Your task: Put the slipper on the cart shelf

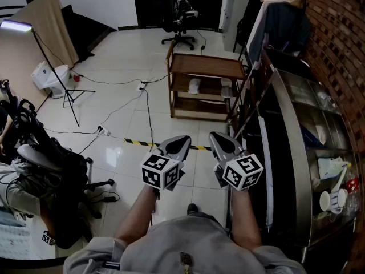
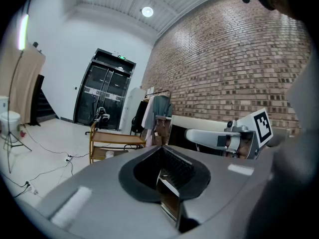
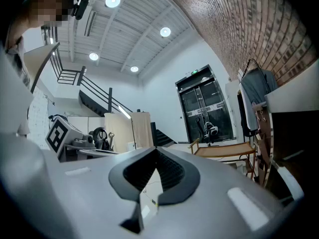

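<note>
A wooden cart (image 1: 205, 67) with open shelves stands ahead on the tiled floor. Two pale slipper-like things lie on its middle shelf, one to the left (image 1: 194, 85) and one to the right (image 1: 226, 90). My left gripper (image 1: 183, 139) and right gripper (image 1: 215, 136) are held side by side at chest height, pointing at the cart from well short of it. Both are shut with nothing between the jaws. The left gripper view shows the cart (image 2: 112, 142) far off; the right gripper view shows the cart (image 3: 224, 151) at the right.
A long dark counter (image 1: 285, 153) runs along the right by the brick wall, with mugs (image 1: 333, 200) on it. A clothes rack (image 1: 274, 10) stands behind the cart, an office chair (image 1: 182, 21) farther back. A light stand (image 1: 63, 84), floor cables and striped tape (image 1: 140, 143) lie at the left.
</note>
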{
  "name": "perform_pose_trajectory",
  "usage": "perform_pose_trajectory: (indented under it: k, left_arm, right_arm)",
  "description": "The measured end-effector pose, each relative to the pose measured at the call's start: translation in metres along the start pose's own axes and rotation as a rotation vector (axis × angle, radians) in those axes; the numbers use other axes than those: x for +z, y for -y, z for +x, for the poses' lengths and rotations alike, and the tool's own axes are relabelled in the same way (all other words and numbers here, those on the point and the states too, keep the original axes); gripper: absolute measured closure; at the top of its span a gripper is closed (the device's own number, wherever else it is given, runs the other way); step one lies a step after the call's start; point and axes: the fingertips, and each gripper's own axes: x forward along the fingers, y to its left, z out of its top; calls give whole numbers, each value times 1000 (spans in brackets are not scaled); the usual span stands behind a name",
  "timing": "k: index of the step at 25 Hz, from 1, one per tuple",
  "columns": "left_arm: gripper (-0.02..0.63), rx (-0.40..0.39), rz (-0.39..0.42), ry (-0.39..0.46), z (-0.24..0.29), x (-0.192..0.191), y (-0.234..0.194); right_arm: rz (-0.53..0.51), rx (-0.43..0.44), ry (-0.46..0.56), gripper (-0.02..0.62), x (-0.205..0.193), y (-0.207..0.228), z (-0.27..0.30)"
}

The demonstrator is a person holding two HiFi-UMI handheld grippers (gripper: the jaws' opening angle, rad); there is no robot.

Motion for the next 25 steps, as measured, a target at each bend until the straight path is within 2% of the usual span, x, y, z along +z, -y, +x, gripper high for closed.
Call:
perform_pose_trajectory:
  k: [8,14,19,25]
  left_arm:
    - [598,49,-9,7,67,25,-38]
    - [598,79,-32,0,108,32,-81]
    - [598,72,-47,-3,148,42,-136]
    - [598,19,-66,-14,202,62,-220]
  right_arm:
    - [10,17,10,595,18,70,41]
    - [31,30,-19,595,12,112,87]
    - [21,30,-44,595,10,141,148]
    - [13,-22,-70,595,10,181,239]
